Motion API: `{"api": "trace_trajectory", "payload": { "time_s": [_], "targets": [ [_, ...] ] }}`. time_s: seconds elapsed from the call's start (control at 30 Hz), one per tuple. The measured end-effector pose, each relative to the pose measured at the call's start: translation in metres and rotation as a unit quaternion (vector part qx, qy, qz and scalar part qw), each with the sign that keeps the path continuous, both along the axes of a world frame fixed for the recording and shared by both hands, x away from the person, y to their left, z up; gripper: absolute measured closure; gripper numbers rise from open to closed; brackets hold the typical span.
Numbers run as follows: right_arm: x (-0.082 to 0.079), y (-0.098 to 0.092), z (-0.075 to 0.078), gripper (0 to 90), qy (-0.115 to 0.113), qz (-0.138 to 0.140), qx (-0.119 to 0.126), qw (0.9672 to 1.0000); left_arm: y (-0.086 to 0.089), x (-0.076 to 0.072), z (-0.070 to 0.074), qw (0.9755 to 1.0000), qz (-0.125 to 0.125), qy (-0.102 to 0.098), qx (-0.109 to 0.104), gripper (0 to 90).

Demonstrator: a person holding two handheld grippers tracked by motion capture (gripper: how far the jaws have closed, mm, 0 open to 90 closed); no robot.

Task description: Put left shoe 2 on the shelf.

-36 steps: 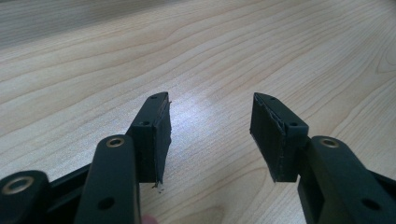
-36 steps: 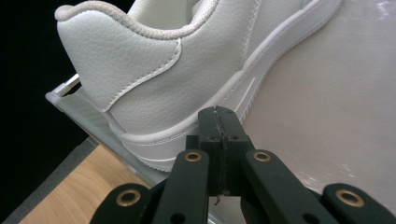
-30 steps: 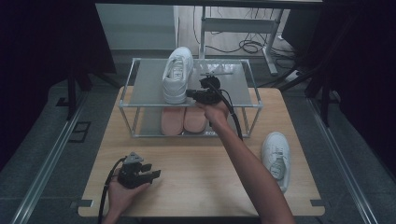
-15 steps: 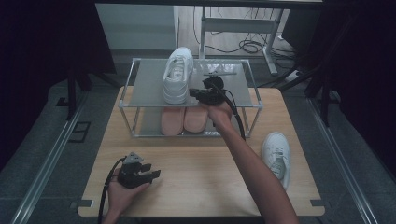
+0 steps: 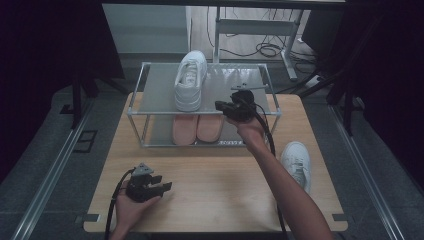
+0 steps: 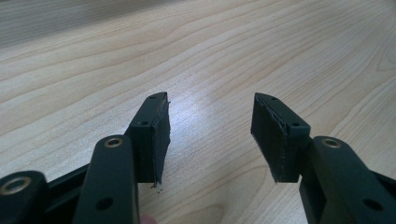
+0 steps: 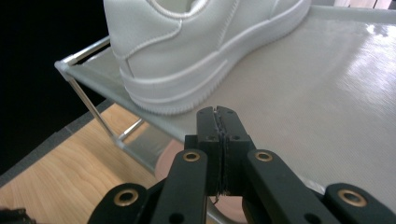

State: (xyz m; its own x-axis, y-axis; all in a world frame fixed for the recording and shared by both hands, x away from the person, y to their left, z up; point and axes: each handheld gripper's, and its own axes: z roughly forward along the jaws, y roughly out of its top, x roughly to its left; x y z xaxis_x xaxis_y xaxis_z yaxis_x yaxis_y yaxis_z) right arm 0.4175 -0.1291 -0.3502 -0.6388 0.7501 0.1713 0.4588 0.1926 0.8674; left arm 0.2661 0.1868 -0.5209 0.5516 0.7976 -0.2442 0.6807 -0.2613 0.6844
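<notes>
One white sneaker [image 7: 201, 51] on the rack's top shelf [image 5: 150, 92], just beyond my right gripper [image 7: 218, 122].
Its fingers pressed together, empty; my left gripper's [image 6: 210, 135] fingers wide over the counter [image 6: 93, 70].

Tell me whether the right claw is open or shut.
Shut. The right claw has both pads pressed flat together with nothing between them, beside the white sneaker on the rack.

Item count: two white sneakers, one on the rack's top shelf [image 5: 190, 80] and one on the bench [image 5: 296, 159]. Two pink shoes [image 5: 197, 128] on the lower shelf. One shoe rack [image 5: 150, 87]. One bench [image 5: 220, 175].
</notes>
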Motion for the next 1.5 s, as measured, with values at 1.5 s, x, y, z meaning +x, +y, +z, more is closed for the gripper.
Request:
{"api": "trace_trajectory", "payload": {
  "time_s": [1.5],
  "targets": [
    [-0.134,-0.125,-0.064,90.0,0.018,0.029,-0.087,0.9957,-0.002,-0.001,0.0,1.0,-0.001,0.003,0.001,47.2]
  ]
}}
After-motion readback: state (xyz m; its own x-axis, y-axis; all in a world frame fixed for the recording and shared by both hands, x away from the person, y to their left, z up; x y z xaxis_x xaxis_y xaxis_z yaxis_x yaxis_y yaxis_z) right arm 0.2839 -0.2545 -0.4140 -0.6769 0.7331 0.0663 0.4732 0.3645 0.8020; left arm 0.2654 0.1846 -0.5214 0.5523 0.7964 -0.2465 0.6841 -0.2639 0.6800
